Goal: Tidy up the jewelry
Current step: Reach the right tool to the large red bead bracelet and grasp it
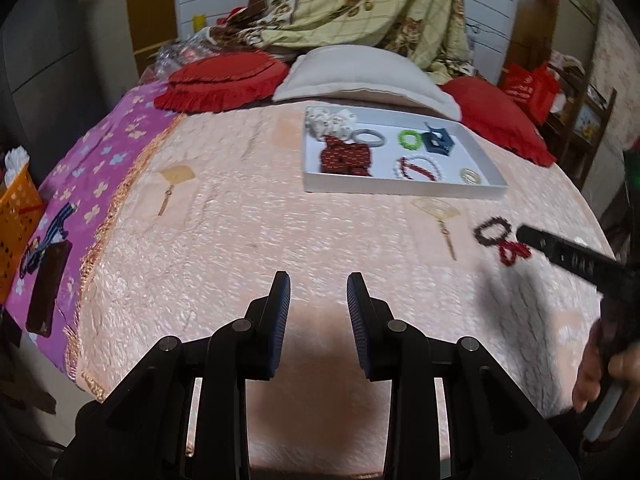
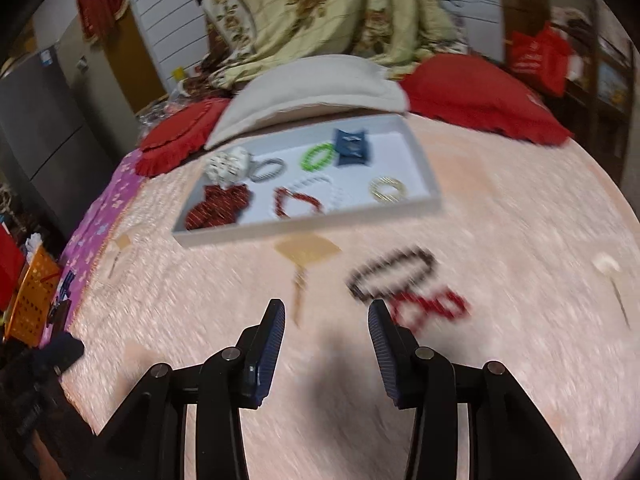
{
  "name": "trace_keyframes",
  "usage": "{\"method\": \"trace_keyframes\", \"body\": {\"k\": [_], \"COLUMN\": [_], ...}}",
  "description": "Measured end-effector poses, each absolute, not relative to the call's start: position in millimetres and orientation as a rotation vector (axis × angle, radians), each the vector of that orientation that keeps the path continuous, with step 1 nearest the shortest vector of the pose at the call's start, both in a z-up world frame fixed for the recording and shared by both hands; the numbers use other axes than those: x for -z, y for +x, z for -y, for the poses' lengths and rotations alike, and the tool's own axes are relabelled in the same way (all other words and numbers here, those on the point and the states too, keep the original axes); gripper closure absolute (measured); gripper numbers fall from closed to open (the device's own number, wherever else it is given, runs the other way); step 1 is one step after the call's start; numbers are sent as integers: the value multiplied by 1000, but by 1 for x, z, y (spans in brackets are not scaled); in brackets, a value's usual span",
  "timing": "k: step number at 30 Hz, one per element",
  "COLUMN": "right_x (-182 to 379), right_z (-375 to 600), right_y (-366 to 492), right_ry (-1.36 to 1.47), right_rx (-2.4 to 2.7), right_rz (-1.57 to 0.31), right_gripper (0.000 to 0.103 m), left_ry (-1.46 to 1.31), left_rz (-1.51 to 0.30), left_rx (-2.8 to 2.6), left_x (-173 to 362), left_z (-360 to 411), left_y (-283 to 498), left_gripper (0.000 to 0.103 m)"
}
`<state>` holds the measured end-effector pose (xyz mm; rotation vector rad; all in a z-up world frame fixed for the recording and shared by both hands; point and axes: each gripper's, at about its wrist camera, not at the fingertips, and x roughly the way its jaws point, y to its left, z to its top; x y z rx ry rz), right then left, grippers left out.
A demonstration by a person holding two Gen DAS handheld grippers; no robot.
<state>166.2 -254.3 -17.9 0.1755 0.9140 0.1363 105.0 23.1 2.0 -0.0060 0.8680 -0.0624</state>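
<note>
Two claws, both parted, nothing between jaws: left gripper (image 1: 319, 280), right gripper (image 2: 326, 307). Two bead bracelets on bedspread (image 2: 500, 360): red bracelet (image 2: 430, 307) just right of right claw's tip, dark bracelet (image 2: 390, 271) just beyond. Further ahead, one white tray (image 2: 424, 168) holding about eight pieces. No readable writing.

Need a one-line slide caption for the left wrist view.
Empty left gripper hovers over the bedspread; white tray holds sorted jewelry, two bead bracelets remain outside by the right gripper.

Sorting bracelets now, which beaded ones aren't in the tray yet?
The dark brown bracelet and red bracelet, touching on the bedspread outside the white tray.
</note>
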Motion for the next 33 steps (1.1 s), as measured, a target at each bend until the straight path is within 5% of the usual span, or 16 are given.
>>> {"method": "trace_keyframes", "body": {"k": [33], "right_x": [27], "right_z": [288], "right_y": [113], "right_ry": [181], "right_rx": [-41], "right_rz": [-921], "right_gripper": [61], "left_ry": [136], "left_rz": [-929], "left_rx": [89], "left_x": [2], "left_z": [24], "left_y": [79], "left_gripper": [74]}}
